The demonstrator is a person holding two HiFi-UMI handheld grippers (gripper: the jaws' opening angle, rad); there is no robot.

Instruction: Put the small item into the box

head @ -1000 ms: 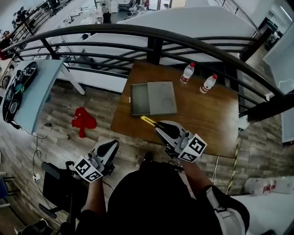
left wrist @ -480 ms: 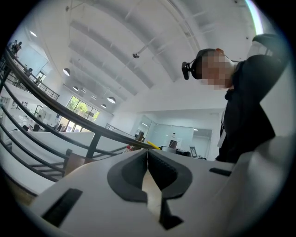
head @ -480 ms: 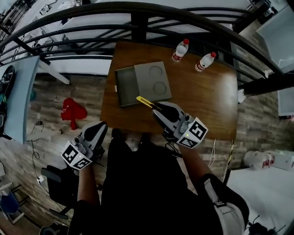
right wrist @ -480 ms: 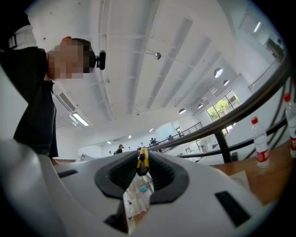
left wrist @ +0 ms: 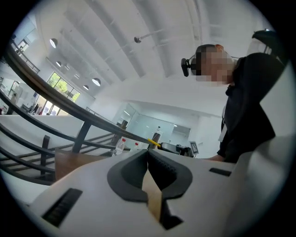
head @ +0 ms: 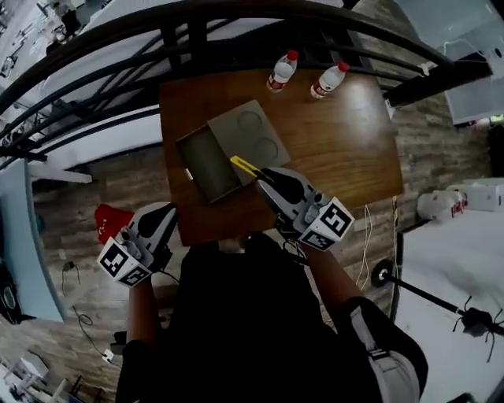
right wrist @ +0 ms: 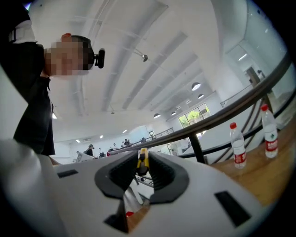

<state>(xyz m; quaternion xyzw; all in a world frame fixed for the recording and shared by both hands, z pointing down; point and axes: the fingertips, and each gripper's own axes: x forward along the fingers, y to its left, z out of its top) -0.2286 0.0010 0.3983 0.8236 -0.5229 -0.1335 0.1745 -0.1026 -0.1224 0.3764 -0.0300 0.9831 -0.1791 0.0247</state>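
A flat grey-green box lies on the brown wooden table, its open tray drawn out to the left. My right gripper is shut on a small yellow item, whose far end reaches over the near edge of the box. In the right gripper view the yellow item stands pinched between the dark pads. My left gripper hangs off the table's left front corner, over the floor. In the left gripper view, the left gripper has its jaws pressed together with nothing in them.
Two water bottles with red caps stand at the table's far edge, in front of a dark curved railing. A red cloth lies on the wooden floor to the left. A cable hangs off the table's right front.
The view has shifted toward the table. My right gripper has carried the yellow item up to the box's near edge. The left gripper stays low at the left, still shut.
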